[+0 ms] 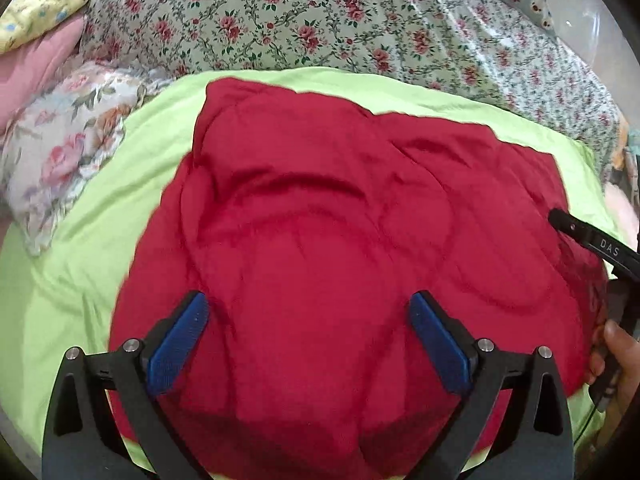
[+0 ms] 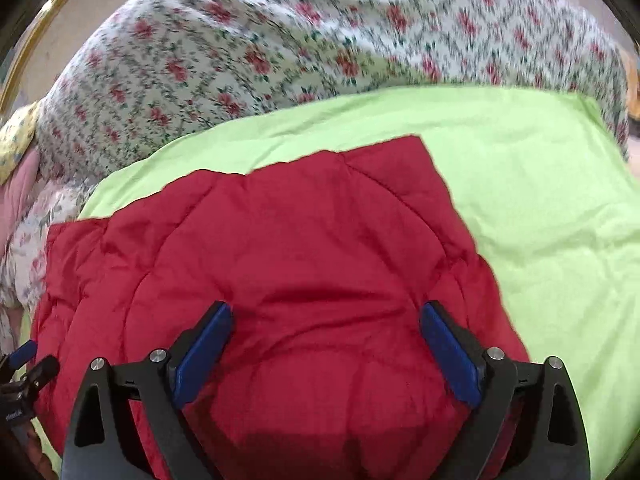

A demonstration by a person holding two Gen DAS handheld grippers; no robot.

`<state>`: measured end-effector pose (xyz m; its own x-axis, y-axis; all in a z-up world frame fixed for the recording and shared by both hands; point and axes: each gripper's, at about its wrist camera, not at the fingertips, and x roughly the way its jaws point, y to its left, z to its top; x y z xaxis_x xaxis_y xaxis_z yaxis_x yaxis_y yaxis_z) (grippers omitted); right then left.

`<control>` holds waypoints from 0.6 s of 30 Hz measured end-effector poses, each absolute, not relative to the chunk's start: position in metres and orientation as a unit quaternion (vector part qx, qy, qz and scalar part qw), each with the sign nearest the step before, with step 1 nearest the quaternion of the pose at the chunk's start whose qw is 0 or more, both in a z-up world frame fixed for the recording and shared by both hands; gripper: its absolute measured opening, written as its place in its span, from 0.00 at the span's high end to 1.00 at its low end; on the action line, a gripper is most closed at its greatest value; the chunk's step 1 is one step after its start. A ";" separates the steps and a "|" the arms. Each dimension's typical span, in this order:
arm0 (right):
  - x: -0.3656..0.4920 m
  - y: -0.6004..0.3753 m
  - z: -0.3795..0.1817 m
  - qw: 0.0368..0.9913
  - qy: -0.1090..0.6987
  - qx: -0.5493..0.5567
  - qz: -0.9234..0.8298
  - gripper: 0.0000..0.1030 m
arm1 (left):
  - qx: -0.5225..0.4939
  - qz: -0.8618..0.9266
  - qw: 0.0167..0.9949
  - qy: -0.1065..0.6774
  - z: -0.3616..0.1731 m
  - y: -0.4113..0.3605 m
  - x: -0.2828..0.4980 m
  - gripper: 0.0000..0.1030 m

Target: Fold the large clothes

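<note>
A red quilted padded garment [image 1: 340, 240] lies folded in a rough rectangle on a lime green sheet [image 1: 80, 272]. It also shows in the right wrist view [image 2: 280, 248] on the same sheet [image 2: 540, 208]. My left gripper [image 1: 308, 336] is open above the garment's near part, its blue pads [image 1: 176, 348] wide apart and empty. My right gripper [image 2: 326, 344] is open above the garment's near right part, its blue pads [image 2: 452, 356] apart and empty. The right gripper's black finger also shows in the left wrist view [image 1: 592, 240], at the garment's right edge.
A rose-print floral bedcover [image 1: 320, 20] lies behind the green sheet. A floral pillow [image 1: 60, 152], pink cloth [image 1: 36, 68] and yellow cloth [image 1: 44, 4] lie at the left. A hand [image 1: 616, 356] shows at the right edge. A gold frame [image 2: 36, 40] curves at far left.
</note>
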<state>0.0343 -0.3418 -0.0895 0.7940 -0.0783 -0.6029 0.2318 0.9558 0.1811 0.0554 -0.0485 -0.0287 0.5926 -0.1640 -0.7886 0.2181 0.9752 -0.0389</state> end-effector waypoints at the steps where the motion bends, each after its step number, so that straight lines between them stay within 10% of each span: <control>1: 0.028 -0.339 -0.087 0.941 0.306 0.120 -0.082 0.06 | 0.026 -0.111 0.891 0.440 -0.028 -0.047 0.049 0.02; 18: -0.088 -0.255 -0.110 0.945 0.323 0.053 -0.011 0.06 | 0.054 -0.138 0.884 0.443 -0.048 -0.059 0.003 0.00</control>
